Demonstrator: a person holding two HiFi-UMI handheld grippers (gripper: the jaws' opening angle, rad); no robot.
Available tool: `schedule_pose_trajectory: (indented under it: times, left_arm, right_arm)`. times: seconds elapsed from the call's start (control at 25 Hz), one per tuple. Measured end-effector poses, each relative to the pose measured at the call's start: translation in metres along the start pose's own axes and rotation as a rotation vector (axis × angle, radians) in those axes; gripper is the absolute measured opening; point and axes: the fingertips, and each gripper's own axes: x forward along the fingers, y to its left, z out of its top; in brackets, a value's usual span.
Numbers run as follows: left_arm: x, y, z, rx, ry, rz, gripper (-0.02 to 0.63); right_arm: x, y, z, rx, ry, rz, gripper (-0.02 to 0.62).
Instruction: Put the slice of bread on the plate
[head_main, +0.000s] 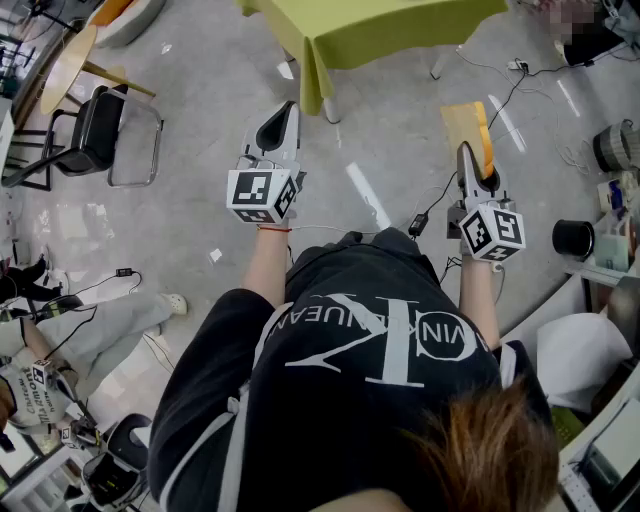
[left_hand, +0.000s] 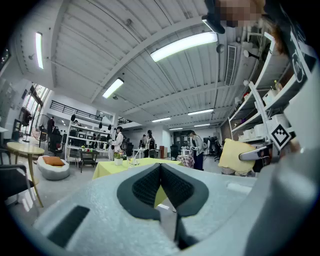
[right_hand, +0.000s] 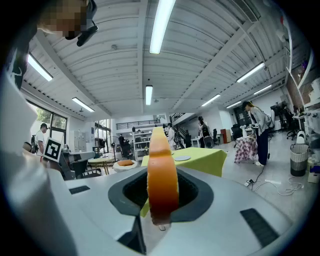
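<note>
Already clamped in the right gripper (right_hand: 160, 199), the slice of bread (right_hand: 161, 160) is held well short of the plate (right_hand: 182, 158), the left gripper (left_hand: 160, 181) closed and empty.

Ahead of our right hand-held gripper (head_main: 472, 160) stands a table (head_main: 380, 25) draped in lime-green cloth; a flat round grey plate (right_hand: 182, 158) lies on it.

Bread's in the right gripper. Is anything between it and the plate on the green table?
Nothing visible does. The bread stands on edge in the right gripper. Only bare floor lies between it and the table, where the plate sits in the open.
</note>
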Motion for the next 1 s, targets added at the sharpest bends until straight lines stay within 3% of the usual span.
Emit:
schedule_pose_trajectory:
  times: [0.56,1.0]
  left_arm:
    - [0.004,0.001,-0.006,-0.039,0.019,0.005,0.011]
    - [0.064,0.01,-0.025,-0.05,0.1,-0.015,0.011]
  right_arm:
    - [0.001,0.001,0.006,0.008,0.002,0.0,0.094]
    - [0.051,-0.038,0.002,0.069,0.036,-0.015,0.095]
